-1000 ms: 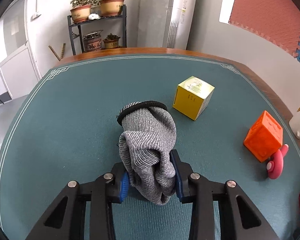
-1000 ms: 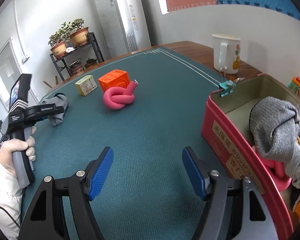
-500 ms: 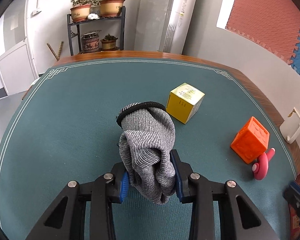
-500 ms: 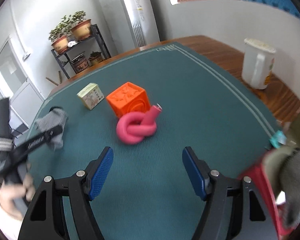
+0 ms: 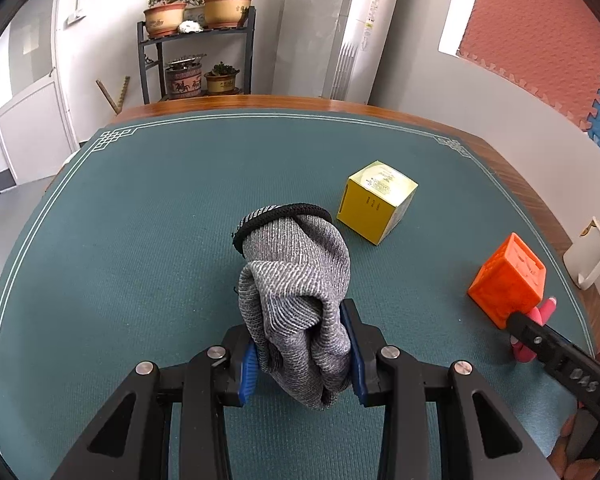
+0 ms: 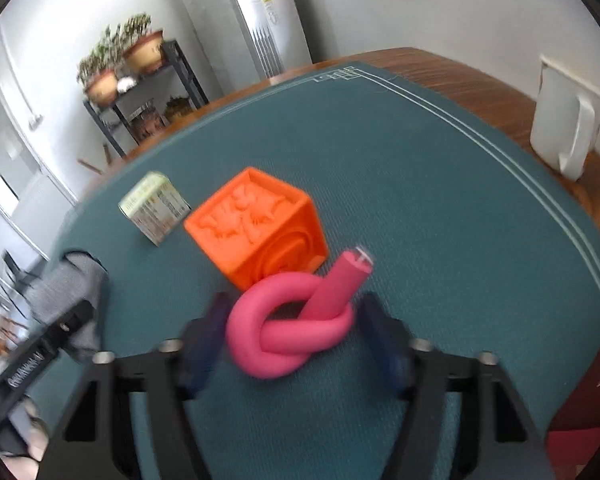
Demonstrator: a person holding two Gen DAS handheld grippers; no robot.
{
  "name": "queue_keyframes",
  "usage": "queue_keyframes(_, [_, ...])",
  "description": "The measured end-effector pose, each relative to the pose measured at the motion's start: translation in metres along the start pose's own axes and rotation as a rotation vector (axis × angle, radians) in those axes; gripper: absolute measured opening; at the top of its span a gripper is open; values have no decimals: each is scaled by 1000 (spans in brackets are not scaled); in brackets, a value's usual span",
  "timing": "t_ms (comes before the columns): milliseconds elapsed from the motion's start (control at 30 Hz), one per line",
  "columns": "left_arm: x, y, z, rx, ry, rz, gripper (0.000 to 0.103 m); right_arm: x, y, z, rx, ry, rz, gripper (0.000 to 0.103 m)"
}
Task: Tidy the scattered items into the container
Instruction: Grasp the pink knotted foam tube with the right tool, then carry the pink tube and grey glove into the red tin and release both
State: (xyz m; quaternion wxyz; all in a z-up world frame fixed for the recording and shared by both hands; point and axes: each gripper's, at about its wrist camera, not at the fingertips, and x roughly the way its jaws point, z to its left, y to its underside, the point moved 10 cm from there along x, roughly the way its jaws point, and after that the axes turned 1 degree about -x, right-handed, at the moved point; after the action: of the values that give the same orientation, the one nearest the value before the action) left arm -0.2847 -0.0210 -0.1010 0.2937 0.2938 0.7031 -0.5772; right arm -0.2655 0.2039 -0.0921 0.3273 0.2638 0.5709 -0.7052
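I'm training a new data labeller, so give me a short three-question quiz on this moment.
1. True or false: the left claw is shut on the grey knit sock.
2. What lies between the open right claw's fingers? A) yellow box B) pink knotted foam tube C) white mug
3. Fill in: the orange cube sits beside the ____ box.

Key: 1 true; 2 B, the pink knotted foam tube; 3 yellow.

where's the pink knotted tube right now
In the right wrist view the pink knotted tube lies on the green mat between the open right gripper fingers, just in front of the orange cube.
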Motion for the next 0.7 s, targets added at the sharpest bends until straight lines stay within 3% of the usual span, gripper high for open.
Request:
queue_keyframes(167, [2,2,-3,10,-2,1,38,10,1,4,-21,24,6,63])
queue_keyframes(367, [-7,1,-10,27,-1,-25,38,-35,6,2,-32,32,-80,63])
queue_keyframes(700, [-50,-2,-42,107,26,-140,38,-116,15,-6,-39,48,-231,63])
